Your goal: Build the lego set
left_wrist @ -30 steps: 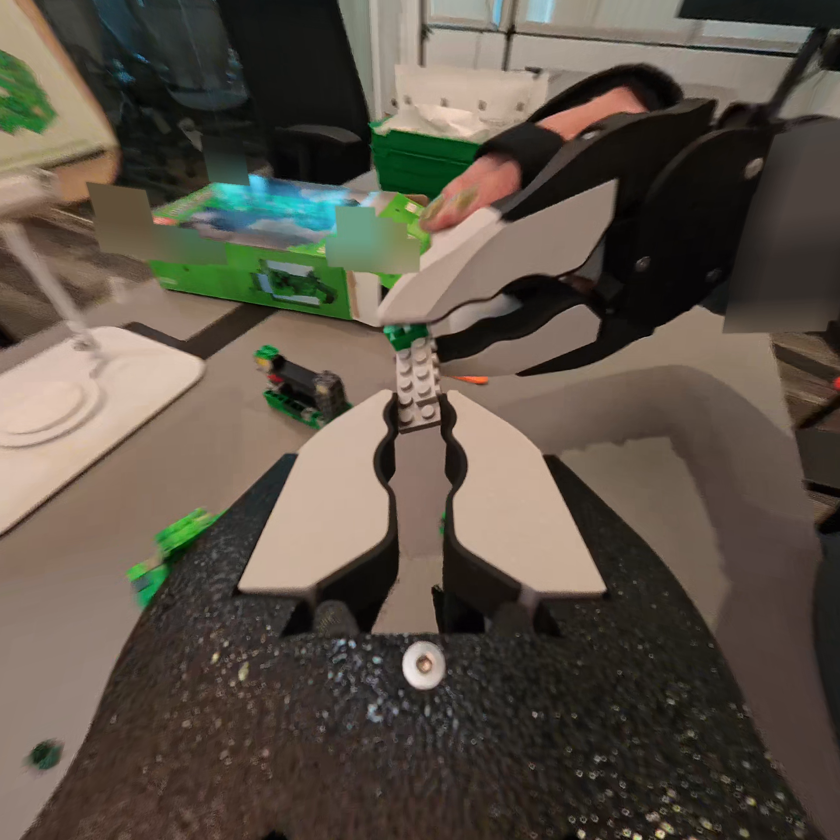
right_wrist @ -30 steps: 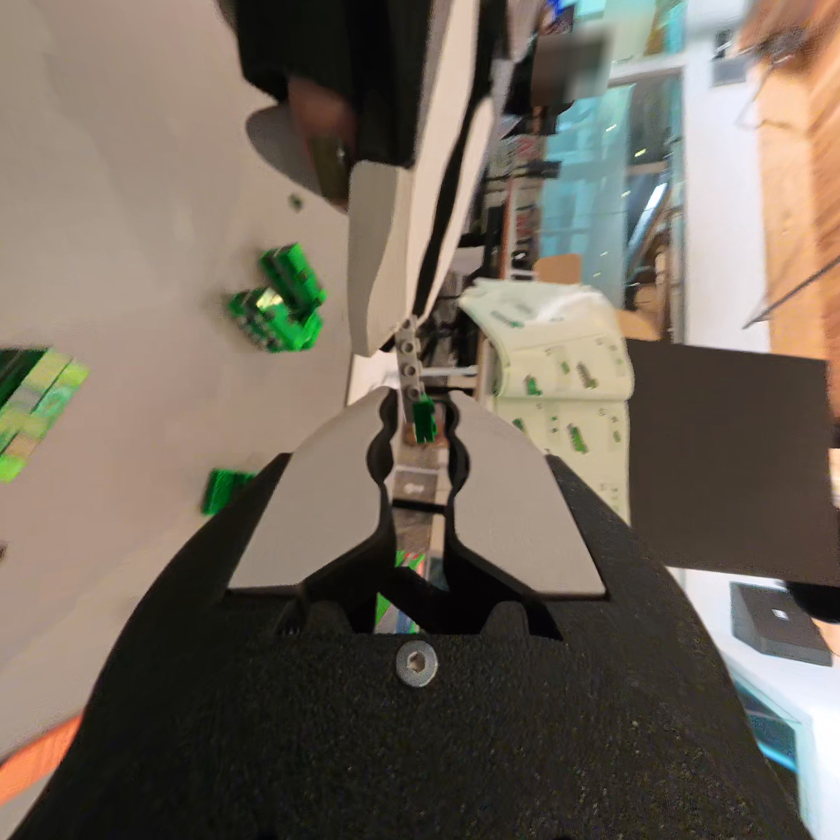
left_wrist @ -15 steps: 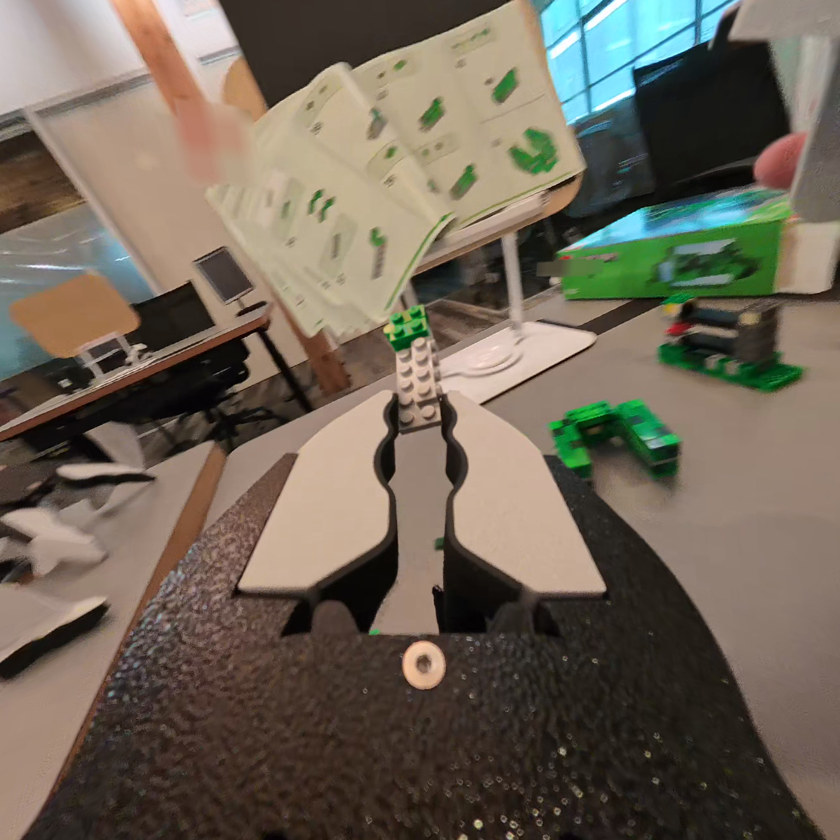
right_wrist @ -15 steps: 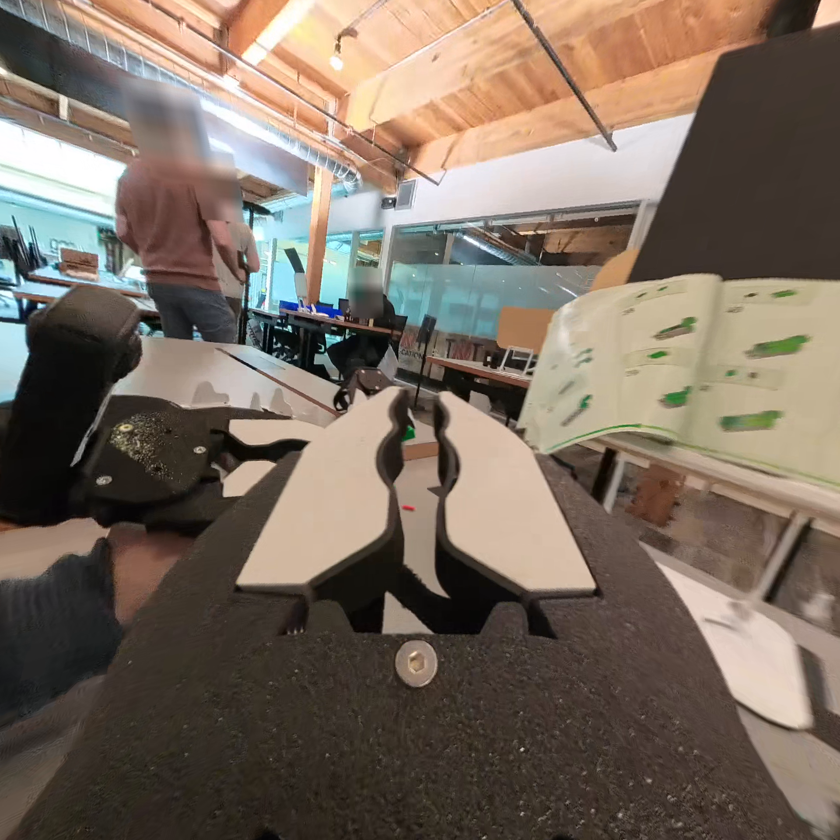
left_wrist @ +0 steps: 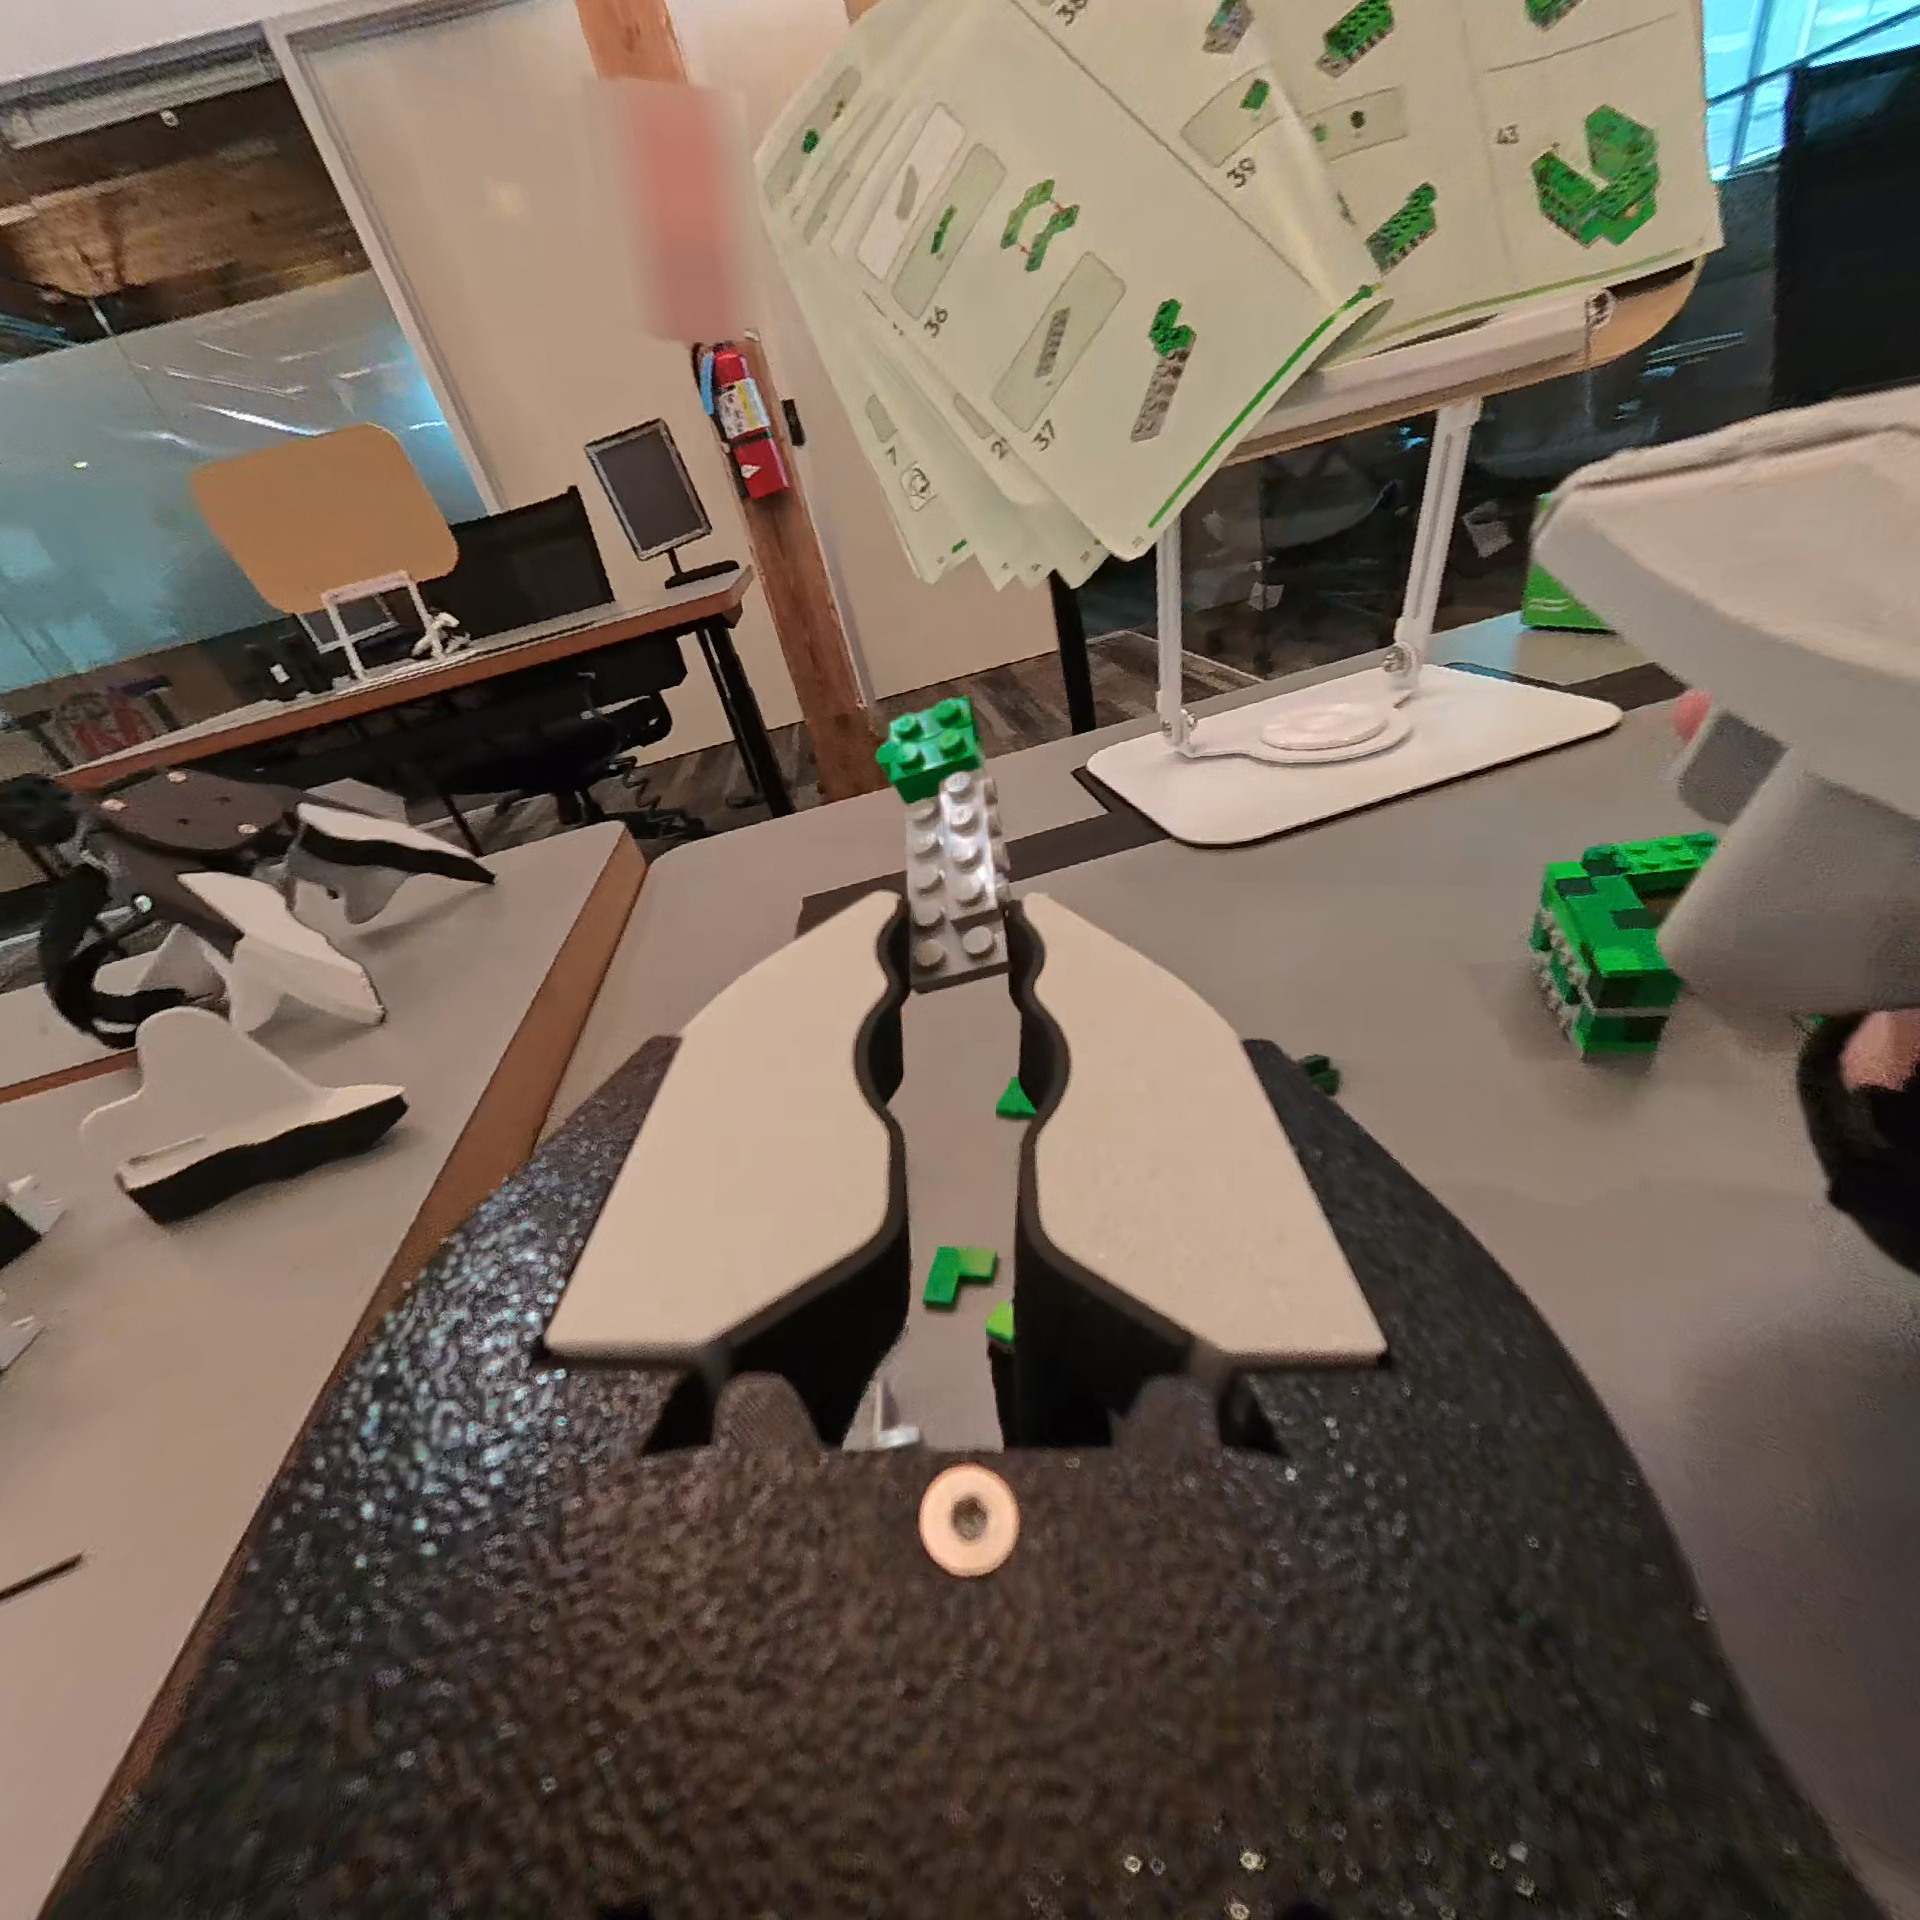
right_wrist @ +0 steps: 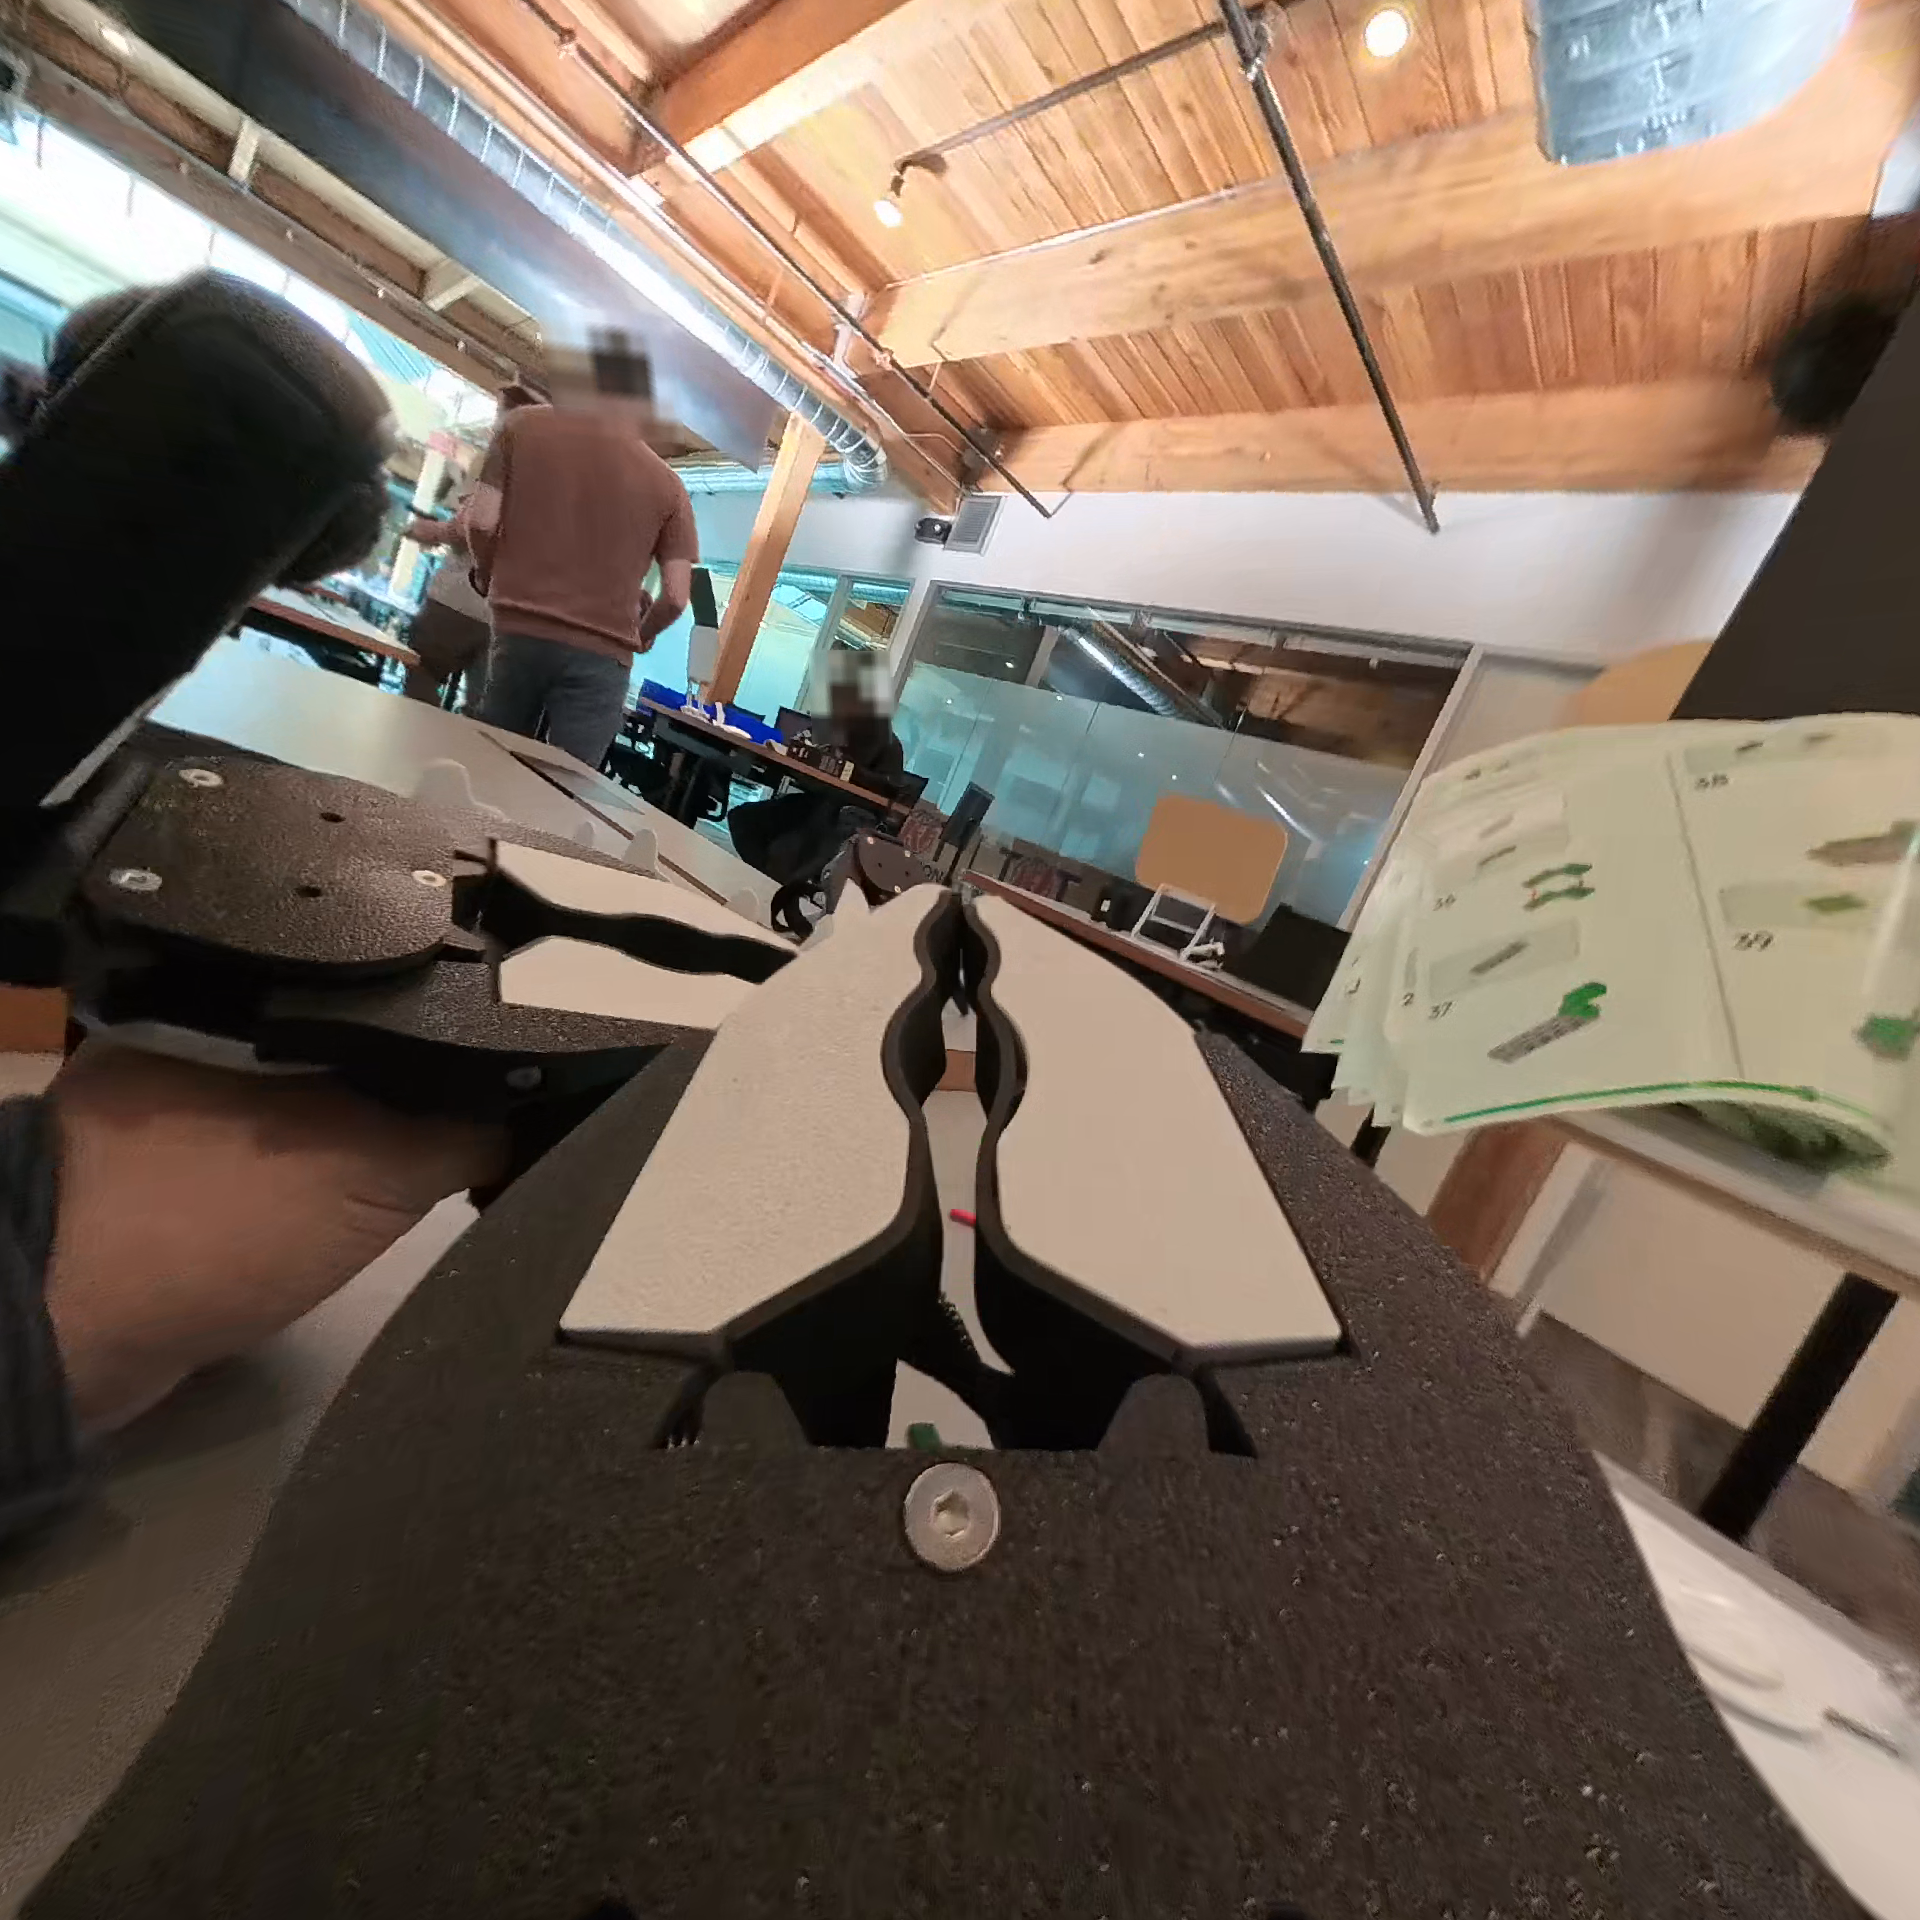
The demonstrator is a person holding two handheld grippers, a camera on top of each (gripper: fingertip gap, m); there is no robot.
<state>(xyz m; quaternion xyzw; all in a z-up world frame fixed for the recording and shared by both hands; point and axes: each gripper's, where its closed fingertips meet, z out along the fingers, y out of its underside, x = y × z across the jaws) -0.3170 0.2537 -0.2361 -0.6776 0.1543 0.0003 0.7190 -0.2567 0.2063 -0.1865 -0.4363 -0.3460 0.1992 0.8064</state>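
My left gripper [left_wrist: 958,940] is shut on a grey studded plate [left_wrist: 958,883] that stands up from its tips, with a small green brick [left_wrist: 928,746] fixed on the plate's far end. My right gripper [right_wrist: 961,914] is shut and holds nothing; it points up and away over the table. Part of it shows at the right edge of the left wrist view [left_wrist: 1766,790]. The left gripper lies to its left in the right wrist view [right_wrist: 665,935]. A green brick assembly [left_wrist: 1605,951] sits on the grey table [left_wrist: 1403,1195] at the right. Small green pieces [left_wrist: 958,1273] lie on the table under my left fingers.
The open instruction booklet [left_wrist: 1195,239] rests on a white stand [left_wrist: 1351,738] at the back; it also shows in the right wrist view [right_wrist: 1662,935]. Spare gripper parts [left_wrist: 239,935] lie on the neighbouring table at left. People stand and sit far behind [right_wrist: 582,582].
The right gripper let go of the green brick, left on the grey plate, drew away and closed empty. The left gripper swung left with the plate, now facing the booklet.
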